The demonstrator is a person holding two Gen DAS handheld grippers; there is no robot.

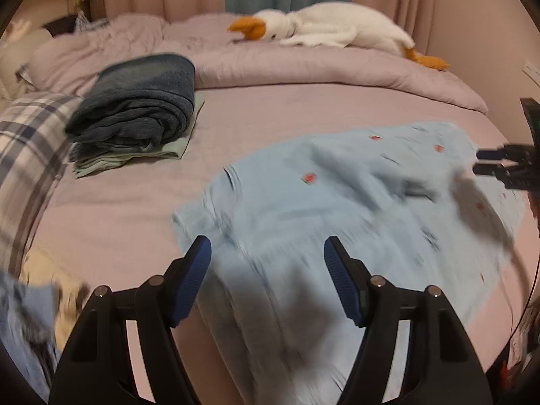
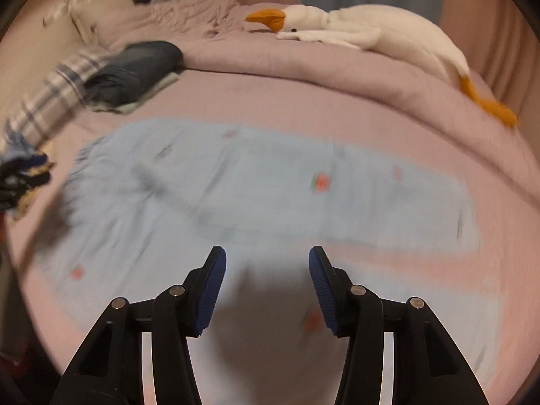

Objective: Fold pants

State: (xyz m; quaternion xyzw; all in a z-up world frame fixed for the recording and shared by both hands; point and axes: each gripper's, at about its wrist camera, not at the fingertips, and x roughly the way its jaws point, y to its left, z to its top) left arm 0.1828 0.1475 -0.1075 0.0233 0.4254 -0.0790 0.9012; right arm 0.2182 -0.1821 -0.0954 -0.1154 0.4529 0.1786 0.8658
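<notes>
Light blue pants [image 1: 337,202] with small red watermelon prints lie spread on the pink bed sheet, blurred by motion. They also show in the right wrist view [image 2: 256,185], stretched across the bed. My left gripper [image 1: 266,260] is open and empty, just above the pants' near part. My right gripper [image 2: 266,266] is open and empty, above the pants' near edge. The right gripper also shows at the right edge of the left wrist view [image 1: 489,162]. The left gripper shows at the left edge of the right wrist view [image 2: 27,172].
A folded dark blue garment [image 1: 135,104] sits on a pale green one at the left. A plaid pillow [image 1: 30,141] lies at the far left. A white plush goose [image 1: 324,27] rests on the rolled lilac duvet [image 1: 303,64] at the back. Curtains hang behind.
</notes>
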